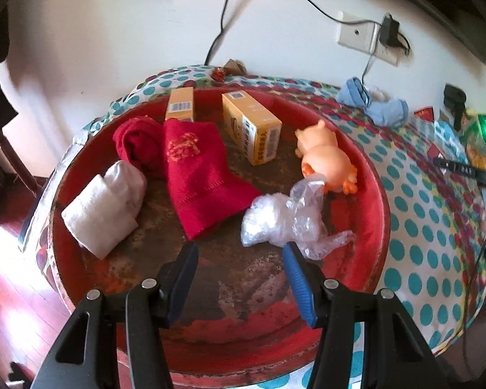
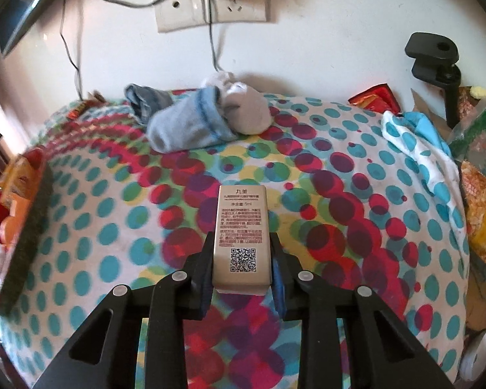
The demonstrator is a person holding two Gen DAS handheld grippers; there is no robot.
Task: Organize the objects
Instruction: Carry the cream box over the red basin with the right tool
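Observation:
A round red tray (image 1: 377, 214) holds a white rolled sock (image 1: 103, 204), a red rolled sock (image 1: 139, 144), a flat red sock (image 1: 201, 175), two yellow boxes (image 1: 252, 126), an orange pig toy (image 1: 327, 155) and a crumpled clear plastic bag (image 1: 288, 220). Over the tray's near part my left gripper (image 1: 241, 249) stands open, empty, its right finger touching the bag's edge. My right gripper (image 2: 242, 243) is shut on a small beige box (image 2: 242, 236) with a QR code, above the dotted cloth (image 2: 113, 227).
A bundle of blue-grey and white socks (image 2: 207, 116) lies at the back of the dotted cloth near the wall. Cables hang from wall sockets (image 2: 210, 3). A black clamp (image 2: 434, 61) and snack packets (image 2: 479, 194) crowd the right side. The tray's edge (image 2: 26, 236) is at left.

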